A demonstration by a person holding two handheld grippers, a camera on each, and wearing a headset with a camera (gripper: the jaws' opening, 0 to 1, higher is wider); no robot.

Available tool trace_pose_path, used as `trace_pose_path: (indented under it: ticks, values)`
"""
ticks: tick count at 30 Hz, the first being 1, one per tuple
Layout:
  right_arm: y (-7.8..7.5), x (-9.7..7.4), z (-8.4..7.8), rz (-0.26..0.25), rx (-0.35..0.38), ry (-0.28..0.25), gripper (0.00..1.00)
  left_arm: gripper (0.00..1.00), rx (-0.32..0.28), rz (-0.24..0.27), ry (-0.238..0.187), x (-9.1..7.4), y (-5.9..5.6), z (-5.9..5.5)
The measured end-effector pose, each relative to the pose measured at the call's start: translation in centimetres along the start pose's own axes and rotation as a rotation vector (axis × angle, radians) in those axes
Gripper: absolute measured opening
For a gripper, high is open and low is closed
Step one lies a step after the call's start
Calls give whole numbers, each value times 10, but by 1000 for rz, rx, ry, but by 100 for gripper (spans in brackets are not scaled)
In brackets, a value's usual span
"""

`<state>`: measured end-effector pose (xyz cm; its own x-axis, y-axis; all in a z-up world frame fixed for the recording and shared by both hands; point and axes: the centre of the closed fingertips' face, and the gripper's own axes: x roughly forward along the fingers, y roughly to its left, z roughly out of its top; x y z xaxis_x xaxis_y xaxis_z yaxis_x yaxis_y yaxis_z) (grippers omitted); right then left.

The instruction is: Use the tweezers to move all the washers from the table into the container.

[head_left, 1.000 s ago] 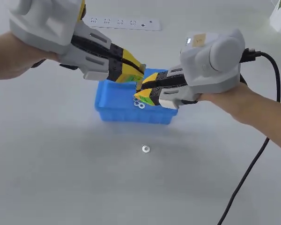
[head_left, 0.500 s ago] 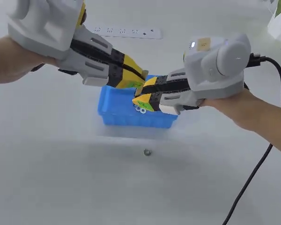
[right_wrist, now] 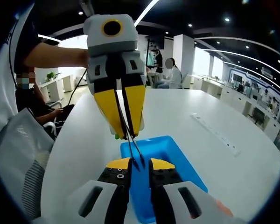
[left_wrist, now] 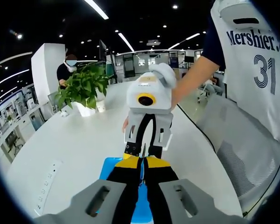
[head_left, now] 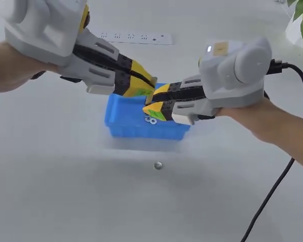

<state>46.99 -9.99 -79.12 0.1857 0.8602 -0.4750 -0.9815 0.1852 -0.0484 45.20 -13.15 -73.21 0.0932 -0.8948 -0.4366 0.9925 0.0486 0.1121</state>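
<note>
Nearby, a power strip lies beyond the blue container, whose middle the left gripper and right gripper cover. One washer rests on the table in front. The left gripper clamps the tweezers, long axis slanting down toward the container, tips between the right gripper's jaws; whether those squeeze, I cannot tell.

Open office with white table, potted plant, power strip, ceiling strip lights.

Left gripper clamping tweezers and right gripper crowding above blue container, open table around lone washer, cable trailing at right
</note>
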Motion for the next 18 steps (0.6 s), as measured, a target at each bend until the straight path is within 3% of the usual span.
trace_pose_path:
  ticks: [10,18]
  values:
    - [19,-17,7,6,-2,-18,16,6,7,-18,-26,-4,-20,15]
    - [51,-33,11,48,-23,-41,16,6,-2,-43,-57,-8,-51,28]
